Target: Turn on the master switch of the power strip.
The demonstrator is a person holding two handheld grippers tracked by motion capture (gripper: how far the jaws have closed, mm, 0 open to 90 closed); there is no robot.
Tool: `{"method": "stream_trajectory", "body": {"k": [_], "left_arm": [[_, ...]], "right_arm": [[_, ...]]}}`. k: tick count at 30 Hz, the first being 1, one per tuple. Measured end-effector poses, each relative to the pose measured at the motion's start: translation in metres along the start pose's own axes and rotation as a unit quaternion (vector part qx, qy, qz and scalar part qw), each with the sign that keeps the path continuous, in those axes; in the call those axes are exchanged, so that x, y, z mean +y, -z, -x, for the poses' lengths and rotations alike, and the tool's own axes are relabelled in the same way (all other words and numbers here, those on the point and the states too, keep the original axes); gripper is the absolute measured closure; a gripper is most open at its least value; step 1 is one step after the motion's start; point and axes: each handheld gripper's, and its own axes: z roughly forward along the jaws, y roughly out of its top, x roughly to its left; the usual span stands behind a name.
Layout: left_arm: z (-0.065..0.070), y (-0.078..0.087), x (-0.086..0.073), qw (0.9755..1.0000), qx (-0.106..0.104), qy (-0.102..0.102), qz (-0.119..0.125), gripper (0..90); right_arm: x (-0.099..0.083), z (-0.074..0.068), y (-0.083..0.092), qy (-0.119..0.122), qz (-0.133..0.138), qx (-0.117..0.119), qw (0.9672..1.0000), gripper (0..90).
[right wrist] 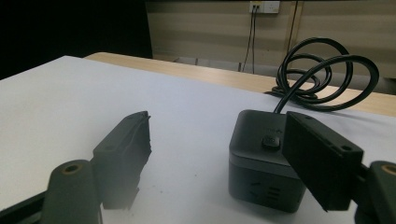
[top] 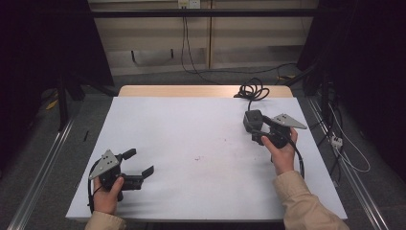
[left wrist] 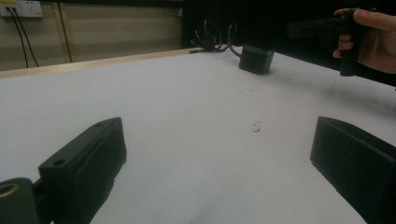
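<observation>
Your right gripper (right wrist: pixel 217 154), jaws spread and empty, sits just short of the black cube (right wrist: pixel 264 158) (toward its right jaw) at the table's far right; your left gripper (top: pixel 139 165), likewise spread, lies well apart.

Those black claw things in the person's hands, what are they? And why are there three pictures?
They are hand-held grabbers, each with two black jaws. One picture is taken from above the white table. It shows the left grabber near the front edge and the right grabber farther back. The other two come from little cameras riding on each grabber. A small dark grey cube-shaped box with a button on top sits on the table, and its coiled black cable lies behind it. Both grabbers are open and hold nothing. The right one is close to the box, which sits partly between its jaws.
</observation>
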Motion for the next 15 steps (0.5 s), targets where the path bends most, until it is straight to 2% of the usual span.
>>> {"method": "stream_trajectory", "body": {"k": [7, 11, 15], "left_arm": [[0.0000, -0.0003, -0.0001, 1.0000, 0.000, 0.000, -0.001, 3.1], [0.0000, -0.0002, -0.0002, 1.0000, -0.001, 0.001, -0.001, 3.1], [-0.0005, 0.0000, -0.0002, 1.0000, -0.001, 0.000, -0.001, 3.1]], "right_arm": [[0.0021, 0.0040, -0.0037, 0.005, -0.002, -0.002, 1.0000, 29.6], [0.0032, 0.0054, -0.0062, 0.011, -0.005, -0.003, 0.9999, 36.8], [0.0045, 0.0082, -0.0081, 0.005, -0.003, -0.004, 1.0000, 41.9]]}}
